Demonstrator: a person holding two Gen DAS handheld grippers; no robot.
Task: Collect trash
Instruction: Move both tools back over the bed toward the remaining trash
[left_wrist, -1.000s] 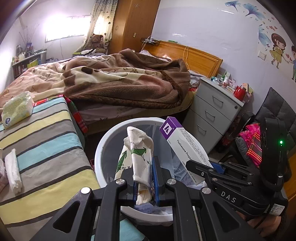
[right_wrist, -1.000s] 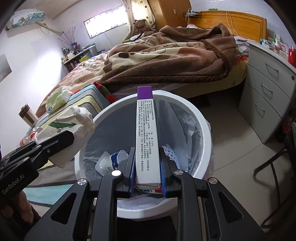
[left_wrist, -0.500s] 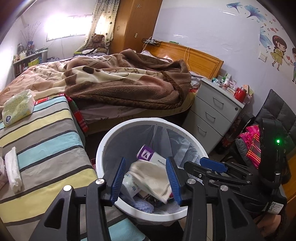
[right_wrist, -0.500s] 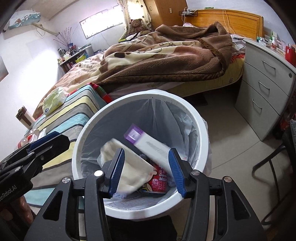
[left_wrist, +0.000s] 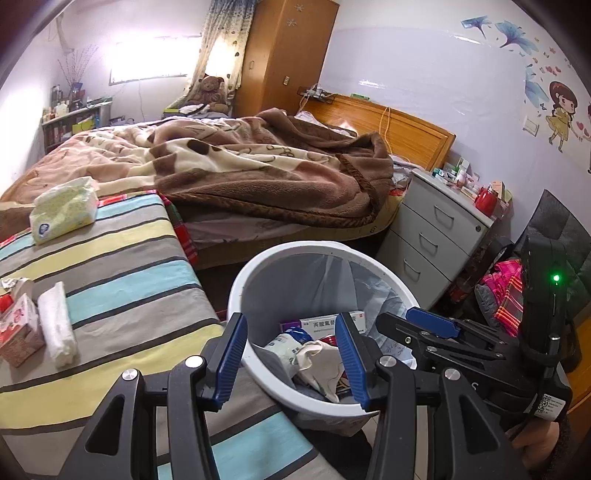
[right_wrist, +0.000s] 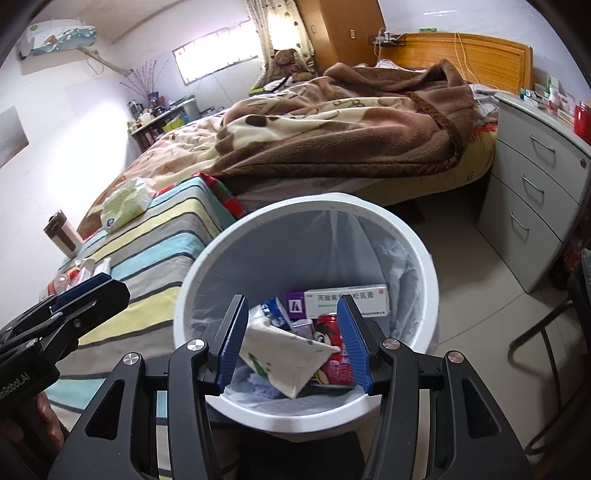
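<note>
A: Obs. 1: left gripper (left_wrist: 291, 360) hangs over the near rim of the white trash bin (right_wrist: 424, 258); its jaws are opening, the last number being the higher reading of the spread; nothing is between the blue pads (left_wrist: 231, 356); they frame only the bin's contents below.

B: And the right gripper (right_wrist: 291, 341)?

A: Spread apart over the same bin, pointing down into it; pads bare, nothing pinched; in the left view it shows at the lower right, just past the bin's far side.

B: Where is the trash?

A: In the bin, on its grey liner; a crumpled cream paper bag with green print (right_wrist: 284, 354) lies on top at the front; behind it a long white medicine box (right_wrist: 347, 299) lies flat with a purple-ended box (right_wrist: 294, 304) touching its left end; a red drink can (right_wrist: 330, 334) sits between the paper bag and the white box, partly covered.

B: Anything beside the bin?

A: A striped cloth surface (left_wrist: 122, 280) touches the bin's left side; on it a green tissue pack (left_wrist: 64, 208) at the far end; a rolled white tissue (left_wrist: 57, 328) and a small pink carton (left_wrist: 18, 332) nearer; well apart from the bin; a grey drawer unit (left_wrist: 432, 236) stands to the right, a bed with a brown blanket (left_wrist: 258, 173) behind.
</note>
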